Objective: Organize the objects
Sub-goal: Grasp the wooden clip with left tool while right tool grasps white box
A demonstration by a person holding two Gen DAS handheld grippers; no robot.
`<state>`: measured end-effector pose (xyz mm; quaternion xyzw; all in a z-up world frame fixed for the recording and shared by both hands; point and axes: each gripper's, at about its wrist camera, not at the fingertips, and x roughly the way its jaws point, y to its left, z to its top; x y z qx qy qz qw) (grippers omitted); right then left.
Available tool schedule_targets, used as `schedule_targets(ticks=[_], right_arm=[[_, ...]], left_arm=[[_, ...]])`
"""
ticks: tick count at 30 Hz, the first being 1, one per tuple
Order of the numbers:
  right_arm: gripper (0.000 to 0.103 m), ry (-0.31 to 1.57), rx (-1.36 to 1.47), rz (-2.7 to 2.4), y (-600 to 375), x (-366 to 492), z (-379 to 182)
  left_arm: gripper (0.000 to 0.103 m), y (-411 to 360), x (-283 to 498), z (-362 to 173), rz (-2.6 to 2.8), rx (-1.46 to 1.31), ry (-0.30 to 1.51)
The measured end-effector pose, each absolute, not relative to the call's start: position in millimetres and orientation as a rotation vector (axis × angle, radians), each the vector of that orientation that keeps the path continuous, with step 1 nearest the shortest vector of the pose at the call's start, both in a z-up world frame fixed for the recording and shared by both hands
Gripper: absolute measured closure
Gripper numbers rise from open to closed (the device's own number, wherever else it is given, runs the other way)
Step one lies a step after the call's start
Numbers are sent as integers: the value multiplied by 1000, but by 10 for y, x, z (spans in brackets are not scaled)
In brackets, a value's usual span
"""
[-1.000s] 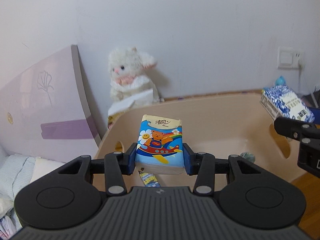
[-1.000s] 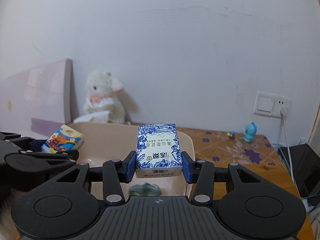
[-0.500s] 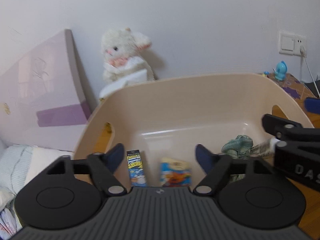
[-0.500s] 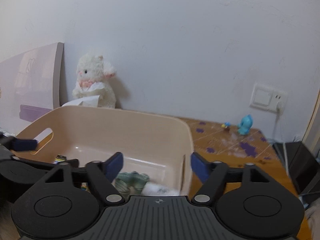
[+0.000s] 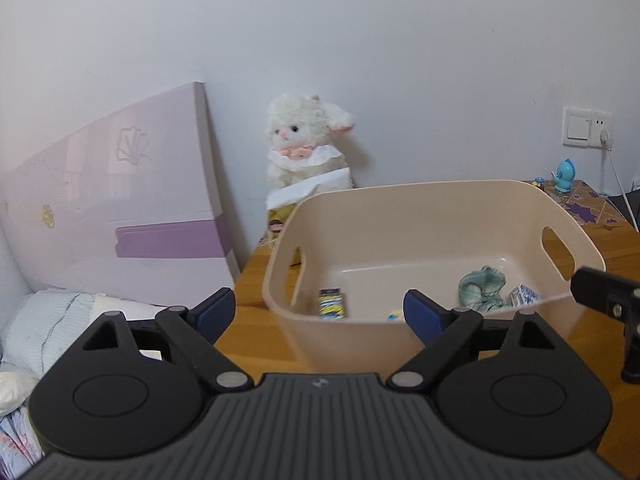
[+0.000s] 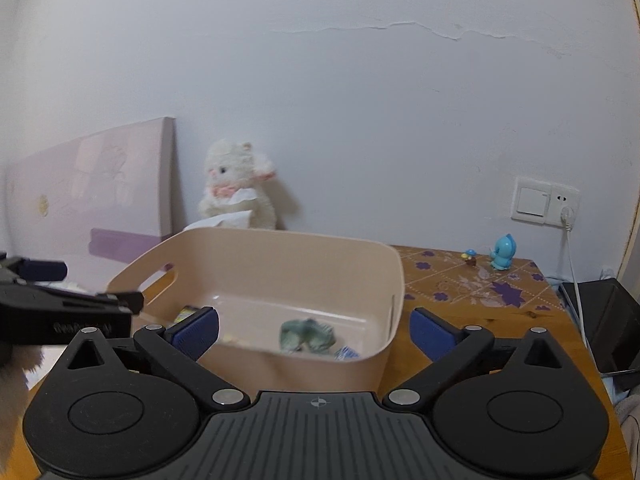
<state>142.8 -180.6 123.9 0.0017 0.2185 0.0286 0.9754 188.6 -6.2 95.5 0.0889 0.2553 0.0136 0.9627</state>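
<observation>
A beige plastic bin (image 5: pixel 440 208) with handle cut-outs stands on the wooden table; it also shows in the right wrist view (image 6: pixel 280 248). Inside lie a green cloth (image 5: pixel 482 284), a blue-and-white tissue pack (image 5: pixel 524 294), a small yellow-and-blue box (image 5: pixel 333 303) and a cartoon tissue pack, mostly hidden. The cloth (image 6: pixel 306 334) shows in the right wrist view too. My left gripper (image 5: pixel 320 312) is open and empty in front of the bin. My right gripper (image 6: pixel 314 330) is open and empty, just before the bin's near wall.
A white plush lamb (image 5: pixel 304 148) sits against the wall behind the bin. A pink board (image 5: pixel 120 208) leans at the left above bedding (image 5: pixel 48 320). A blue toy figure (image 6: pixel 504 252), a wall socket with cable (image 6: pixel 546 202) and a black box (image 6: pixel 612 320) are at the right.
Both grippers let go of their tissue packs, which now lie in the bin. Both have drawn back from the bin with jaws open.
</observation>
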Motion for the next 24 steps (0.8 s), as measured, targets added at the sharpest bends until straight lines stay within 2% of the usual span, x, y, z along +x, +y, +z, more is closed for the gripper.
schedule_targets(ticks=[6,12,24], right_arm=[[0,492,-22,93,-1660,1287,1039],[0,578,-49,97,-1546,1303,669],[0,691,-67,114,-1446,1389,182]], left_arm=[[11,254,1596,860,90,154,527],[11,505,1454,516,93,134,609],[11,683,1596,-100,39,136,781]])
